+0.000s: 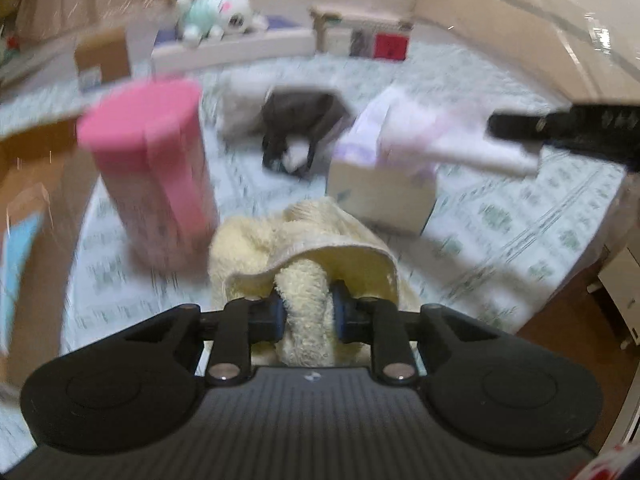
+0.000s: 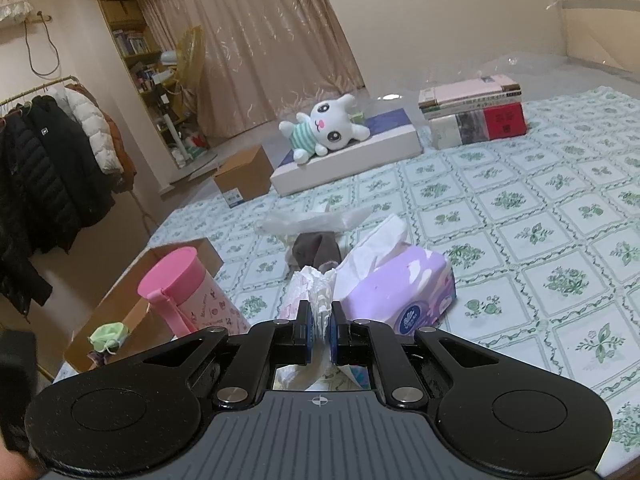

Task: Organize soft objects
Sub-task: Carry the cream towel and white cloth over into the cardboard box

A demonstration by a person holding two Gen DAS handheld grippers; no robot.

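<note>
My left gripper (image 1: 307,312) is shut on a pale yellow towel (image 1: 304,248), held over the bed near a pink-lidded cup (image 1: 152,168). My right gripper (image 2: 320,324) is shut on a crumpled white tissue packet (image 2: 316,292), just left of a purple tissue box (image 2: 400,292). The right gripper's black finger (image 1: 560,128) shows in the left wrist view beside the tissue box (image 1: 384,168). A dark grey sock (image 2: 316,250) lies beyond, also seen in the left wrist view (image 1: 300,128). A white plush bunny (image 2: 328,128) lies on a flat white box (image 2: 360,156).
The bed has a green floral sheet (image 2: 540,220). A stack of books (image 2: 476,116) stands at the far side. An open cardboard box (image 2: 132,304) holding a green pouch (image 2: 108,334) sits at the bed's left edge. Another cardboard box (image 2: 244,178) and a clothes rack (image 2: 52,152) stand beyond.
</note>
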